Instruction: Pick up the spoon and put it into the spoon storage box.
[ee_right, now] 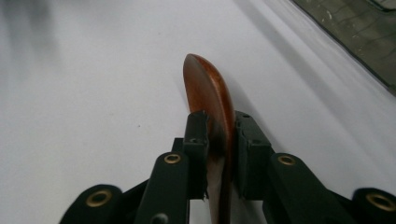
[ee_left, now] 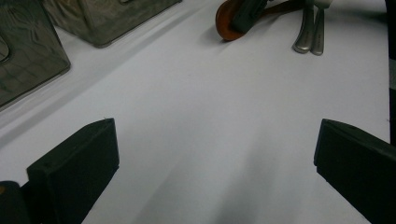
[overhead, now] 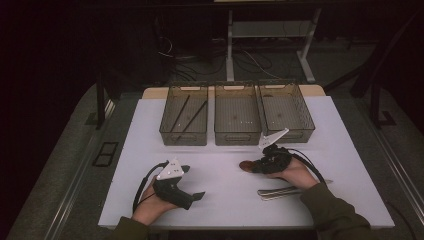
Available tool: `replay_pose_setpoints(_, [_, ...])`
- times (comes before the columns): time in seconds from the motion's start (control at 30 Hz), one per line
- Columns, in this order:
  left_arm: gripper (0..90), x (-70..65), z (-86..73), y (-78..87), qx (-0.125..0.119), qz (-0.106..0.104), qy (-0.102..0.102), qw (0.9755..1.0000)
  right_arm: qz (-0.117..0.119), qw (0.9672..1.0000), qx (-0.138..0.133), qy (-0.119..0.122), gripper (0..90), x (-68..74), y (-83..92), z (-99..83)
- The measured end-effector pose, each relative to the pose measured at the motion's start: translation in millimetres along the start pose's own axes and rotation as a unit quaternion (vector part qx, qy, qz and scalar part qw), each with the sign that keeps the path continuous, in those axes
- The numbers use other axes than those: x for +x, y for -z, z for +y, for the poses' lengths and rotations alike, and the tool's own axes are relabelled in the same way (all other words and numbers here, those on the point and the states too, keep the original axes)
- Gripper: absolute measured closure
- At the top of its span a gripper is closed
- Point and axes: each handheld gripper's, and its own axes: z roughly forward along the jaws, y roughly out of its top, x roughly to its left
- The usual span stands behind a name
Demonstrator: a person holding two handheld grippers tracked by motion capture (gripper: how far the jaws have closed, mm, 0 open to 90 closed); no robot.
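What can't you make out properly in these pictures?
- Wooden spoon: in the right gripper view, the right hand-held gripper closed on it covers its lower part.
- Metal cutlery: high view, too small to tell apart; the person's right hand covers part.
- Left tray: high view, two dark sticks, too dim to identify.

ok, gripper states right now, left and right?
Left gripper: open, nothing between the jaws.
Right gripper: shut on the wooden spoon, held on edge at its bowl.
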Motion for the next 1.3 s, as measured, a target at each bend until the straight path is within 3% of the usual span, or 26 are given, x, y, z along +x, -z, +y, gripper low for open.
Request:
replay_pose_setpoints(0.53, [0.0,-0.6,0.2,0.1,-0.004,-0.006,-0.002,1.0000,0.007,0.9999,0.006,-0.005,80.1,0.6,0.8,0.8])
replay_pose_setpoints(1.0, [0.0,1.9,-0.8,2.6,-0.020,-0.006,-0.001,0.9998,-0.001,0.9992,-0.032,-0.026,80.5,-1.9,17.9,8.2])
replay_pose_setpoints(1.3, [0.0,4.8,-2.3,3.3,-0.031,-0.004,0.014,0.9994,-0.009,0.9974,-0.057,-0.044,80.4,-7.0,30.7,17.6])
